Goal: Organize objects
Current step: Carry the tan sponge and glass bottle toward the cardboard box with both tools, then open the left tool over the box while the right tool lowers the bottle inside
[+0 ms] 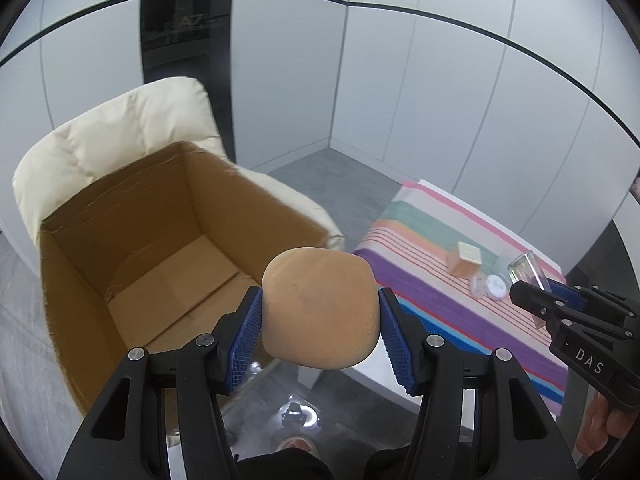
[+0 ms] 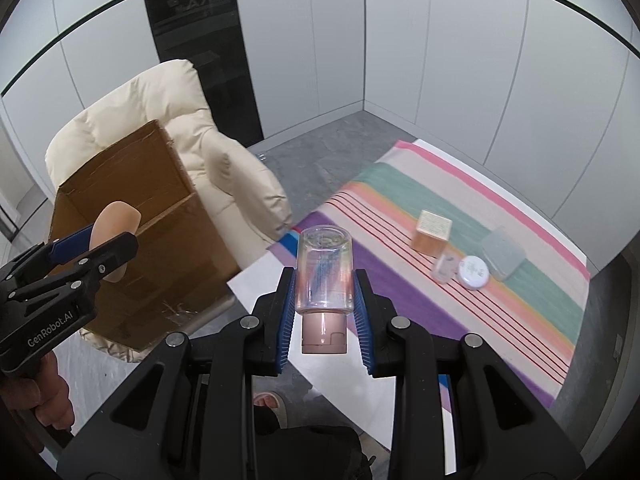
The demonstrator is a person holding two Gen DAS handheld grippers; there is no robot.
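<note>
Cardboard box (image 1: pixel 132 240) sits open on the cream armchair (image 1: pixel 100 136) at far left. Left gripper (image 1: pixel 320 332) is clamped on a tan sponge puff (image 1: pixel 320 312) right by the box's near rim; looks soft and light, so squeezing its sides seems fine. Right gripper (image 2: pixel 324 312) grips a clear bottle (image 2: pixel 325 272) around its body, cap toward the camera; probably slippery, rigid. Small leftovers wait on the striped bench (image 2: pixel 520 320), far right.

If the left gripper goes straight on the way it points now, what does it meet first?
Probably the cardboard box: the left gripper, shut on the tan sponge, points down toward its near right rim, perhaps its open inside. Depth is unclear.
</note>
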